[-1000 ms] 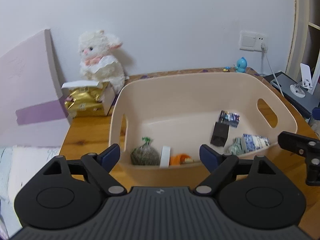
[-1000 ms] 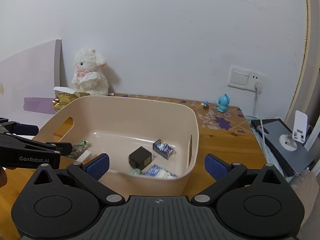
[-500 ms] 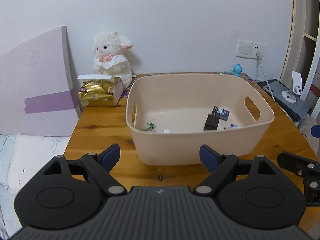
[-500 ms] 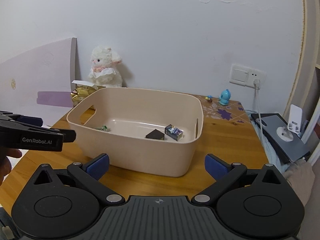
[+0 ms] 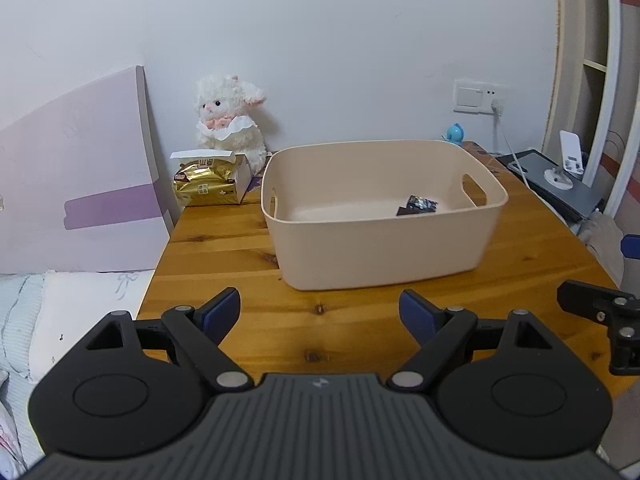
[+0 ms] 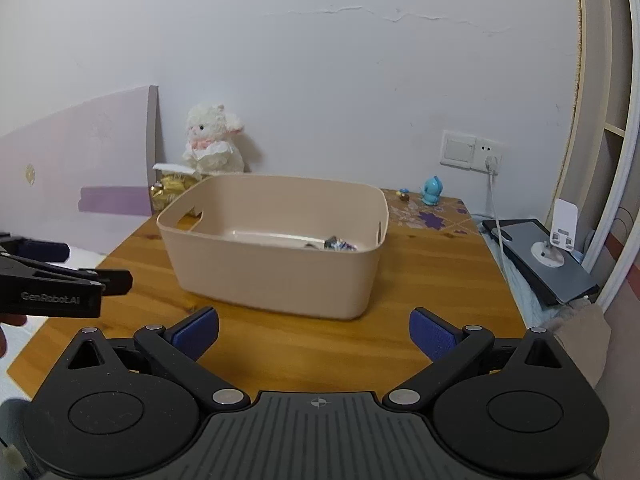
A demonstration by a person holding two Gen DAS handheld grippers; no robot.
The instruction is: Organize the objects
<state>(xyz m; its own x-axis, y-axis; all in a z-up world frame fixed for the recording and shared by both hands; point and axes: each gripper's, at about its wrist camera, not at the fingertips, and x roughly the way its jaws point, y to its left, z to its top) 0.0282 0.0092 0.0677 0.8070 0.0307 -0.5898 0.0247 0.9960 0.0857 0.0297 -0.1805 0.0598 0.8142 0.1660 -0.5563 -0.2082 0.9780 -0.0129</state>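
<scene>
A beige plastic bin [image 5: 384, 248] [image 6: 276, 276] stands on the wooden table [image 5: 224, 248]. Over its rim I see a dark box and a blue patterned packet [image 5: 418, 205] [image 6: 340, 245]; the rest of its contents is hidden by the wall. My left gripper [image 5: 320, 312] is open and empty, held back over the table's near edge. My right gripper [image 6: 314, 330] is also open and empty, in front of the bin. The left gripper's side shows at the left of the right wrist view [image 6: 60, 288].
A white plush lamb [image 5: 228, 124] and a gold tissue pack [image 5: 208, 184] sit at the back left. A blue figurine [image 6: 432, 196] stands near the wall socket [image 6: 472, 150]. A grey device with a white stand [image 5: 560, 176] lies to the right. A bed [image 5: 60, 312] borders the left.
Both grippers have pulled back and away from the bin; it now looks smaller and farther, with its inside mostly hidden. Both stay open and empty.
</scene>
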